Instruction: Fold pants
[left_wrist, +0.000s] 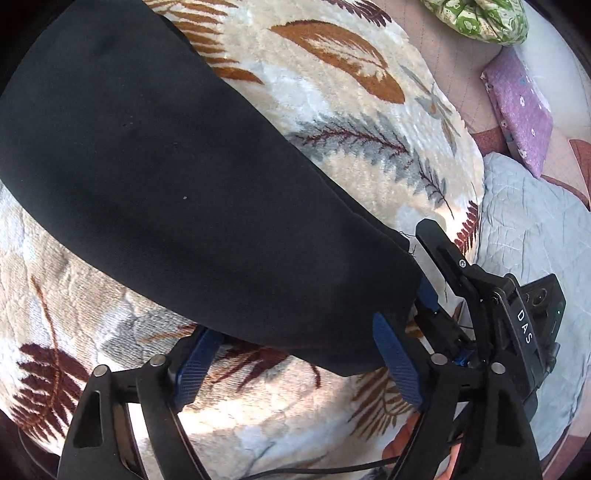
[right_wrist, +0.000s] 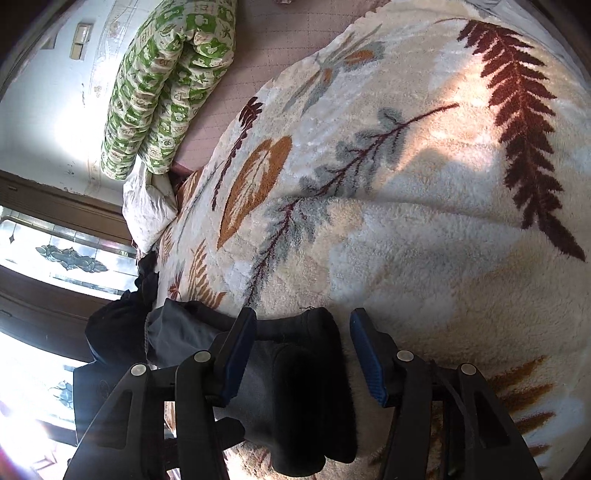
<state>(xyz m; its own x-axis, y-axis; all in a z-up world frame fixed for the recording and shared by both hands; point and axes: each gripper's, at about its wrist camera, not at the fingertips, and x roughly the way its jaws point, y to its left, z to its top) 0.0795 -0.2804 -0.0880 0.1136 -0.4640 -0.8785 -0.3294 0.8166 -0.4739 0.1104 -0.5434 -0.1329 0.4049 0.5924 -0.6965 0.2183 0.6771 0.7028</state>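
1. Nearest the left gripper (left_wrist: 299, 363), the hem end of the black pants (left_wrist: 166, 177) lies between its spread fingers, which are not closed on it.
2. Beside it, the right gripper (right_wrist: 303, 356) also stands wide apart, with dark cloth lying between its fingers, ungrasped.
3. Both seem poised to pinch the hem; next they must close and carry it over toward the waist.
4. Beyond, the pants stretch across the leaf blanket (left_wrist: 351, 122).
5. Farther off lie a green quilt (right_wrist: 166, 81) and a purple pillow (left_wrist: 521, 110); no containers show.
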